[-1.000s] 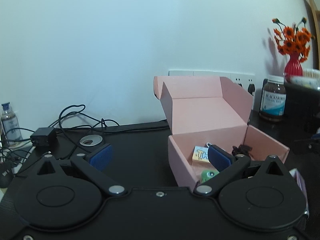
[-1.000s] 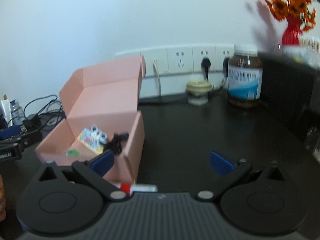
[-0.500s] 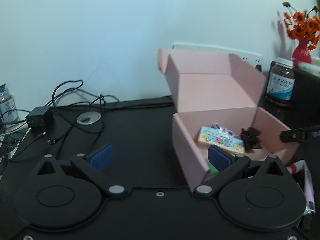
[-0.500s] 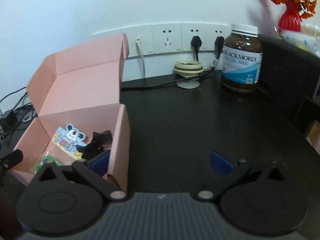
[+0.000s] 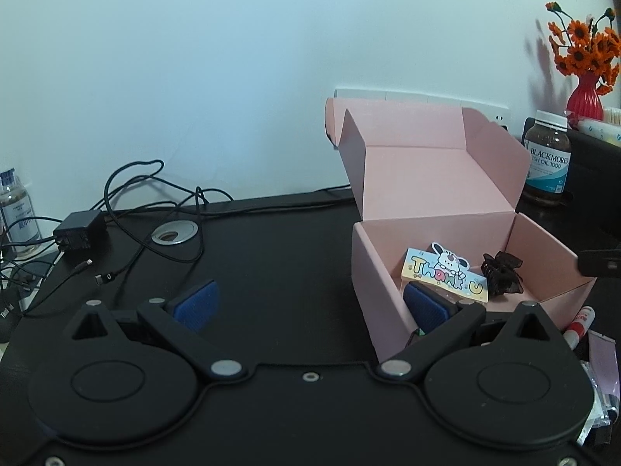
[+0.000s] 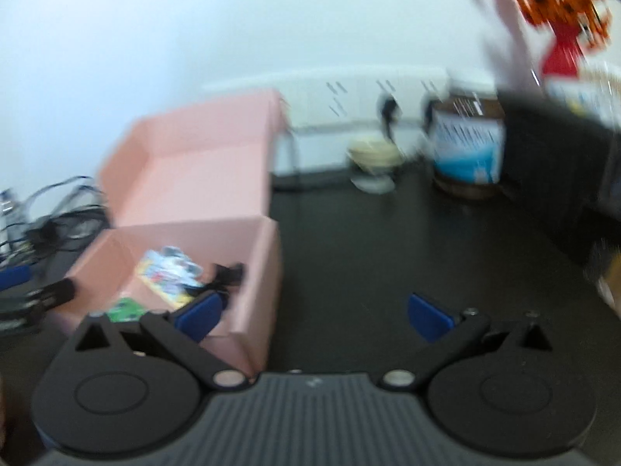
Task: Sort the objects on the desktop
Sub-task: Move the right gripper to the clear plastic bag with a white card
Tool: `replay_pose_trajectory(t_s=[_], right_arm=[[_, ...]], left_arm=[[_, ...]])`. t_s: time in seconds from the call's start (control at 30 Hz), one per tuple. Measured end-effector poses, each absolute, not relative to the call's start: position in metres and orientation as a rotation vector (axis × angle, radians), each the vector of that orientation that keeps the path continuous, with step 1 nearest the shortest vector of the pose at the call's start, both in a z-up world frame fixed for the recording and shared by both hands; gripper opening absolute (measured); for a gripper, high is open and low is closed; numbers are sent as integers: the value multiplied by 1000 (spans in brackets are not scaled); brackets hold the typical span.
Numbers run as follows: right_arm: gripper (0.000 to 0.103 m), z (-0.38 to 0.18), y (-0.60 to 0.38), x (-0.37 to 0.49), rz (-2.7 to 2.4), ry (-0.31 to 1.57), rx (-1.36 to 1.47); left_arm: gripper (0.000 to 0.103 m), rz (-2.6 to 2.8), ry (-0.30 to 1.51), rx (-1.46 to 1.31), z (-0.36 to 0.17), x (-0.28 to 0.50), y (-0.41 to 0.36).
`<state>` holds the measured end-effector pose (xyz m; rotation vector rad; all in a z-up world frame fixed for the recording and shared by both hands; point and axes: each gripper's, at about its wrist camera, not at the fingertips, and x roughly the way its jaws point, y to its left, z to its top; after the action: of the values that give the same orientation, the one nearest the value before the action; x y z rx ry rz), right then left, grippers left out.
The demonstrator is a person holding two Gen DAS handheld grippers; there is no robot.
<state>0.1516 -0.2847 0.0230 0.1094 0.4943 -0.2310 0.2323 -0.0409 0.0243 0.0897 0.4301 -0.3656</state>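
Observation:
A pink cardboard box (image 5: 372,264) (image 6: 256,272) stands on the black desk with its lid up. Inside lie a "Thank U" card (image 5: 446,272) (image 6: 167,272), a black hair clip (image 5: 502,270) (image 6: 229,273) and something green (image 6: 124,308). My left gripper (image 5: 310,306) is open and empty; its right finger overlaps the box's near left wall. My right gripper (image 6: 314,314) is open and empty too, straddling the box's right wall in a blurred view. A red-and-white marker (image 5: 578,324) and a pink packet (image 5: 599,365) lie right of the box.
Tangled cables and a black adapter (image 5: 77,229) sit at the left by a desk grommet (image 5: 174,232). A clear bottle (image 5: 17,209) is at the far left. A fish-oil jar (image 5: 547,159) (image 6: 467,151), a red vase of orange flowers (image 5: 586,97), wall sockets (image 6: 361,93) and a cream roll (image 6: 374,155) are at the back.
The left view has drawn back and risen, so more of the box's inside shows. The right gripper has swung, blurring its view; the box sits further right in it. Both stay open.

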Motion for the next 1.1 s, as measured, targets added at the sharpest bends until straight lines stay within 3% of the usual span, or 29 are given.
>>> replay_pose_trajectory(t_s=[0.27, 0.63, 1.1], right_arm=[[102, 14, -237, 109, -155, 440, -135], [102, 2, -235, 95, -37, 450, -66], [101, 0, -202, 92, 18, 445, -187]], left_arm=[[103, -377, 375, 114, 28, 222, -43], [103, -359, 324, 140, 29, 217, -43], [103, -356, 360, 76, 27, 226, -34]])
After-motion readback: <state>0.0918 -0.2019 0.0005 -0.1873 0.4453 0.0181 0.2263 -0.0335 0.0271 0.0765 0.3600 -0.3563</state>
